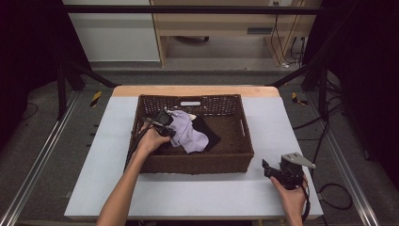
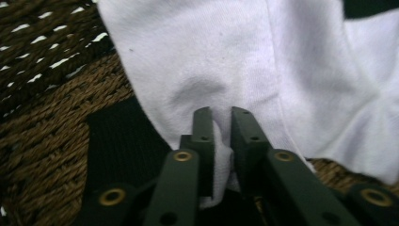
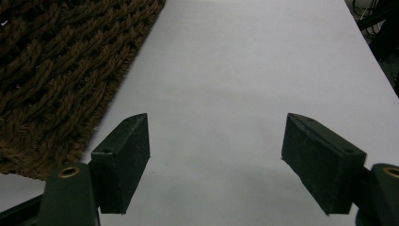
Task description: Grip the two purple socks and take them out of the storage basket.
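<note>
A grey table (image 1: 197, 188) stands on a dark floor, and on it sits a brown woven basket (image 1: 197, 162). In the high view, the left gripper (image 1: 165, 123) is inside the basket and holds a pale purple cloth (image 1: 190, 134), which lies partly over a black cloth (image 1: 209, 134). The right gripper (image 1: 273, 170) rests on the table, just beside the basket's right corner.

In the left gripper view, the jaws are closed on a fold of the pale cloth (image 2: 235, 70), above the woven bottom (image 2: 42, 141).

In the right gripper view, the jaws are wide apart over the bare table (image 3: 244, 70), with nothing between them.
</note>
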The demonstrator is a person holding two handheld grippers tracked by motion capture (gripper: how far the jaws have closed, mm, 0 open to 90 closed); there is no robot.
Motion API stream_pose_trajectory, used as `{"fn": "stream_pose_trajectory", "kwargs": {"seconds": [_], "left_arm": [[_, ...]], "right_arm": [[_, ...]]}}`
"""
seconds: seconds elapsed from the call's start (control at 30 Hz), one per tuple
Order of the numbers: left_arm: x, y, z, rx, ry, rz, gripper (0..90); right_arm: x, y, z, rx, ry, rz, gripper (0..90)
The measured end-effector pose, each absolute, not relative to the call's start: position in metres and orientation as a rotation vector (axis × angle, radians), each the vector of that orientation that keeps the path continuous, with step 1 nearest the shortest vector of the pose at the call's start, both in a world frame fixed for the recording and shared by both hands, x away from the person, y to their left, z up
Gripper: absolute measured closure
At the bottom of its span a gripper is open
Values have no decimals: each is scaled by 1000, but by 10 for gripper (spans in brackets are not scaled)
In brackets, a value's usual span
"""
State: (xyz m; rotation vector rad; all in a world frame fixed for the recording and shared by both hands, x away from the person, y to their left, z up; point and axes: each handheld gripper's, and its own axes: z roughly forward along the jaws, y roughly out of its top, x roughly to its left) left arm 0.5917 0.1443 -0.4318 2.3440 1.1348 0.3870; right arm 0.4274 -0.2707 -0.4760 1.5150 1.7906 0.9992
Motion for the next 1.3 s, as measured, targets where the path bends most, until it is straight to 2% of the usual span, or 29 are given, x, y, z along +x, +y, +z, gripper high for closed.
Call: {"fn": "stream_pose_trajectory", "kwargs": {"seconds": [0.17, 0.43, 0.57, 1.0, 1.3], "left_arm": [[589, 148, -421, 2250, 1152, 405, 836], [571, 156, -385, 2052, 1004, 570, 839], [559, 165, -367, 1935, 953, 601, 842], [512, 183, -328, 1772, 825, 619, 842], [482, 188, -309, 1693, 751, 587, 843]], "right_arm": [[427, -271, -476, 1515, 1789, 1002, 243], [427, -272, -476, 1514, 1789, 997, 245], [427, -272, -476, 1514, 1786, 998, 246], [427, -272, -476, 1513, 1792, 1002, 243], [426, -272, -475, 1514, 1782, 1009, 246]]}}
